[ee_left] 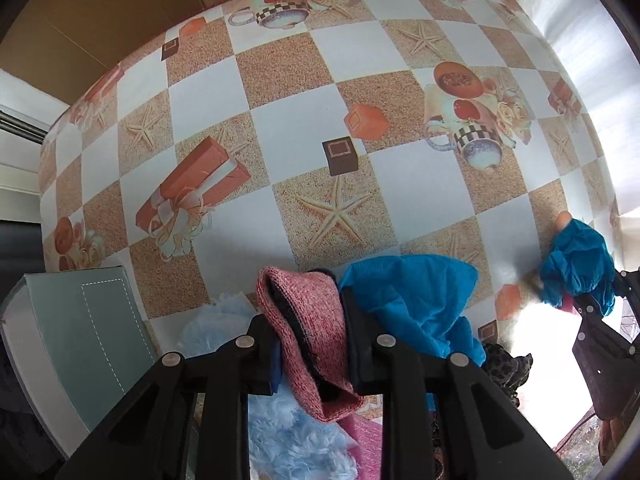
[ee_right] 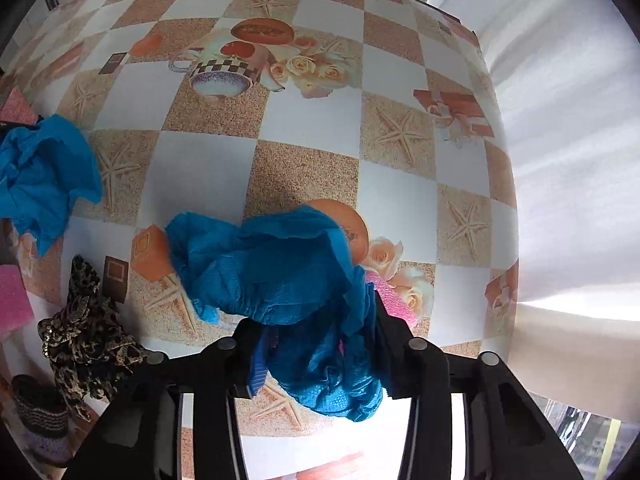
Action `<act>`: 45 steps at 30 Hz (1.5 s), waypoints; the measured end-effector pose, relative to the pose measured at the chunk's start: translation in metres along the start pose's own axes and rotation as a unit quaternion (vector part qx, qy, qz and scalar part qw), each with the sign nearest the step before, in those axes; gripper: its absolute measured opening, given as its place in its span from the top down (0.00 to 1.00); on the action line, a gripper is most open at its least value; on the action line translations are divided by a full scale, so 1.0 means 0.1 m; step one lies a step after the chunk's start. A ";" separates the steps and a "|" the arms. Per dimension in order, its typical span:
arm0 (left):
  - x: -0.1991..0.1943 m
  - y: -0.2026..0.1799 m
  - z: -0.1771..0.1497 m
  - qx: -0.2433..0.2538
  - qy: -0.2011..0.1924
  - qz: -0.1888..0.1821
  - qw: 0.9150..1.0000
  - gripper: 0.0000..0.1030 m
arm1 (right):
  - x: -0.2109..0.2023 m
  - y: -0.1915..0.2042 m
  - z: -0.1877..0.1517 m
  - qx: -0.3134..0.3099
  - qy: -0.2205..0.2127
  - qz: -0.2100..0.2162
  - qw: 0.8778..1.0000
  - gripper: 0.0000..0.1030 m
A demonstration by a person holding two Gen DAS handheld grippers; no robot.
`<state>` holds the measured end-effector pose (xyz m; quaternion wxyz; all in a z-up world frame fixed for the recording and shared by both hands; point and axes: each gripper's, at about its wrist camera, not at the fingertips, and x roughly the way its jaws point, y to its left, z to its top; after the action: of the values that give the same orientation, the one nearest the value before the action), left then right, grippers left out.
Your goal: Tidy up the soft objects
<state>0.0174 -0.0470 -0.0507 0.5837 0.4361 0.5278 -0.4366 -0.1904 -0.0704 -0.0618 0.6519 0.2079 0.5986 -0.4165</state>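
My left gripper (ee_left: 310, 344) is shut on a pink knitted hat (ee_left: 308, 332) with a dark lining, held above the table's near edge. A blue cloth (ee_left: 416, 304) lies just right of it; it also shows in the right wrist view (ee_right: 44, 176). My right gripper (ee_right: 316, 340) is shut on another bunched blue cloth (ee_right: 280, 272), lifted over the table; it shows in the left wrist view (ee_left: 578, 268) at the far right. A light blue fluffy item (ee_left: 288, 436) lies under the left gripper.
The table has a checkered cloth (ee_left: 280, 120) with starfish prints. A pale green box (ee_left: 92, 340) stands at the left. A leopard-print fabric (ee_right: 88, 340), a pink sponge (ee_right: 12, 300) and a dark knitted item (ee_right: 40, 412) lie at the near left. White curtain (ee_right: 568, 160) hangs right.
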 end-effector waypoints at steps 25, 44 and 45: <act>-0.64 0.21 0.01 -0.014 -0.052 -0.034 0.998 0.24 | -0.14 0.12 -0.51 -0.084 0.006 0.063 0.994 0.57; 0.04 -1.12 0.14 0.170 0.037 -0.008 0.985 0.65 | -0.08 -0.79 -0.71 0.083 0.033 0.119 0.989 0.14; 0.07 -1.13 0.15 0.169 0.046 -0.003 0.984 0.83 | -0.05 -0.76 -0.64 0.093 0.039 0.131 0.986 0.14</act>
<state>-0.0886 -0.0889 -0.0626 0.4751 0.5466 0.4740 -0.5008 -0.2891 -0.0631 -0.0525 0.6547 0.3609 0.5496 -0.3729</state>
